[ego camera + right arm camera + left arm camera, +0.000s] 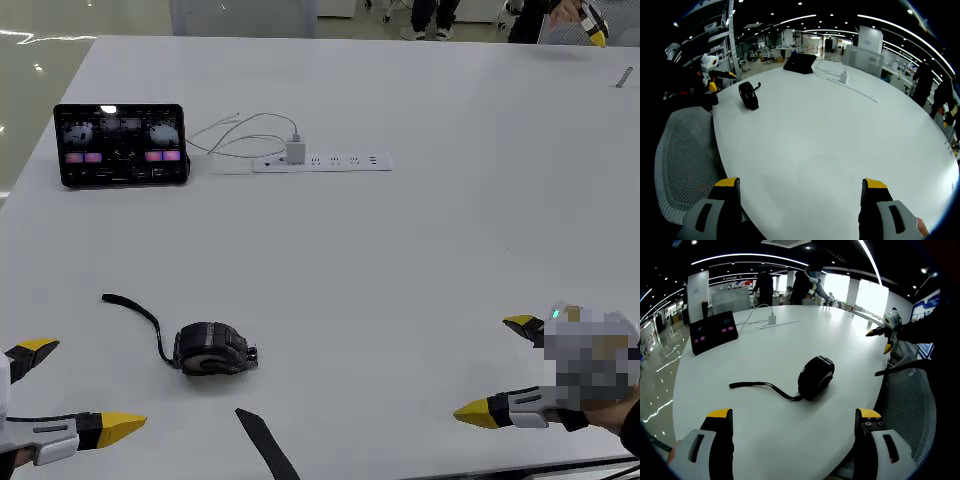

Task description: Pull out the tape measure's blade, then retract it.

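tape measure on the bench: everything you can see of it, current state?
The tape measure is a black, rounded case, rubbery-looking, apparently standing on edge on the white table. No blade shows pulled out. A black wrist strap trails from it across the tabletop. Only the table touches it; the left gripper, tongs open, sits apart from it.

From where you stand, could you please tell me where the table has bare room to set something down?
The widest bare patch lies between the tape measure and the right claw, running up the right side of the table. It is crowded far left, around the tablet, cables and power strip, and by the strap near the left claw.
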Motion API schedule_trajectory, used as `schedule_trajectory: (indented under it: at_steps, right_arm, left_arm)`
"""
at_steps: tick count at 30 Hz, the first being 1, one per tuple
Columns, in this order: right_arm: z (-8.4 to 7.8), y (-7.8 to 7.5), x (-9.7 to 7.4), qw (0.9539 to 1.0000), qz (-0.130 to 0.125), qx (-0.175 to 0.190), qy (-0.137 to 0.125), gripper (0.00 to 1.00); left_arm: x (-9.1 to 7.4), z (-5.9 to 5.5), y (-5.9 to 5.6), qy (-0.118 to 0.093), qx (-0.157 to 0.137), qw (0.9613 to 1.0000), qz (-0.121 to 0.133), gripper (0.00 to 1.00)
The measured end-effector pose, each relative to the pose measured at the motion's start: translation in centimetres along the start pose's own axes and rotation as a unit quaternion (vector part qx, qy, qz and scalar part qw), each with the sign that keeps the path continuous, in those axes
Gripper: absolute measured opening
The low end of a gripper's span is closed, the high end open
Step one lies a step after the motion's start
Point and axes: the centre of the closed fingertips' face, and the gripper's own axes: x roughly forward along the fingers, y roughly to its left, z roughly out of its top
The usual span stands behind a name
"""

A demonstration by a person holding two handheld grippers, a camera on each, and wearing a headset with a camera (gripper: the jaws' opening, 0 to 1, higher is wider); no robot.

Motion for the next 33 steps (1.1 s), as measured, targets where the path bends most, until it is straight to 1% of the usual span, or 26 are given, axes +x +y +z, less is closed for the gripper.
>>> schedule_trajectory:
  at_steps: [5, 12, 15, 16, 17, 18, 19, 20, 21, 22, 23, 24, 26, 27, 28, 30, 32, 33]
  right_arm:
    - [-0.2, 0.3, 0.1, 1.0, 0.006, 0.002, 0.004, 0.99]
    - [-0.2, 0.2, 0.1, 1.0, 0.008, 0.001, 0.004, 0.99]
    - [-0.2, 0.1, 0.3, 1.0, 0.007, -0.003, 0.002, 0.99]
    - [-0.1, 0.1, 0.3, 0.9999, 0.008, -0.008, 0.004, 0.99]
    - [0.1, 0.1, 0.3, 0.9998, 0.009, -0.015, 0.004, 0.99]
    - [0.9, 0.0, 0.3, 0.9995, 0.01, -0.028, -0.01, 0.99]
    - [1.4, -0.1, 0.3, 0.9993, 0.011, -0.033, -0.015, 0.99]
    - [1.9, -0.2, 0.4, 0.9993, 0.011, -0.033, -0.016, 0.99]
    - [2.2, -0.2, 0.5, 0.9992, 0.012, -0.034, -0.016, 0.99]
    - [2.5, -0.2, 0.6, 0.9992, 0.013, -0.033, -0.017, 0.99]
    - [3.0, -0.1, 0.8, 0.9992, 0.016, -0.032, -0.019, 0.99]
    - [3.3, 0.1, 1.0, 0.9991, 0.02, -0.032, -0.021, 0.99]
    - [4.0, 0.6, 1.6, 0.9987, 0.026, -0.038, -0.02, 0.99]
    - [4.3, 0.9, 1.9, 0.9984, 0.029, -0.042, -0.021, 0.99]
    - [4.9, 1.4, 2.2, 0.9978, 0.036, -0.05, -0.025, 0.99]
    - [6.0, 2.4, 3.0, 0.995, 0.052, -0.075, -0.042, 0.99]
    - [6.4, 3.1, 3.6, 0.994, 0.059, -0.082, -0.041, 0.99]
    - [6.6, 3.4, 4.1, 0.9935, 0.065, -0.085, -0.038, 0.99]
  left_arm:
    - [0.0, -0.1, 0.1, 0.0, -0.001, 1.0, 0.002, 0.99]
    - [0.1, -0.2, 0.2, 0.002, 0.001, 1.0, 0.001, 0.99]
    - [0.3, -0.2, 0.4, 0.004, 0.003, 1.0, 0.0, 0.99]
    - [0.4, 0.2, 0.6, -0.005, 0.011, 0.9999, 0.003, 0.99]
    - [0.4, 0.3, 0.7, -0.006, 0.01, 0.9999, 0.003, 0.99]
    - [0.5, 0.6, 0.7, -0.006, 0.007, 1.0, 0.0, 0.99]
    - [0.6, 0.9, 0.6, -0.006, 0.007, 1.0, -0.003, 0.99]
    - [0.7, 1.1, 0.4, -0.004, 0.021, 0.9997, -0.008, 0.99]
    - [0.8, 1.1, 0.6, 0.003, 0.045, 0.999, -0.008, 0.99]
    - [0.9, 1.0, 0.7, 0.01, 0.054, 0.9985, -0.008, 0.99]
    - [1.1, 1.2, 0.4, 0.008, 0.047, 0.9987, -0.018, 0.99]
    - [1.2, 1.4, 0.4, 0.009, 0.046, 0.9987, -0.022, 0.99]
    - [1.4, 1.7, 0.4, 0.014, 0.055, 0.998, -0.029, 0.99]
    - [1.6, 1.8, 0.1, 0.017, 0.062, 0.9973, -0.034, 0.99]
    - [1.7, 1.9, -0.3, 0.028, 0.078, 0.9954, -0.047, 0.98]
    - [2.2, 2.0, -0.7, 0.039, 0.101, 0.9923, -0.061, 0.97]
    - [2.6, 2.1, -1.0, 0.043, 0.125, 0.9884, -0.075, 0.97]
    - [2.8, 1.9, -1.2, 0.059, 0.133, 0.9861, -0.08, 0.97]
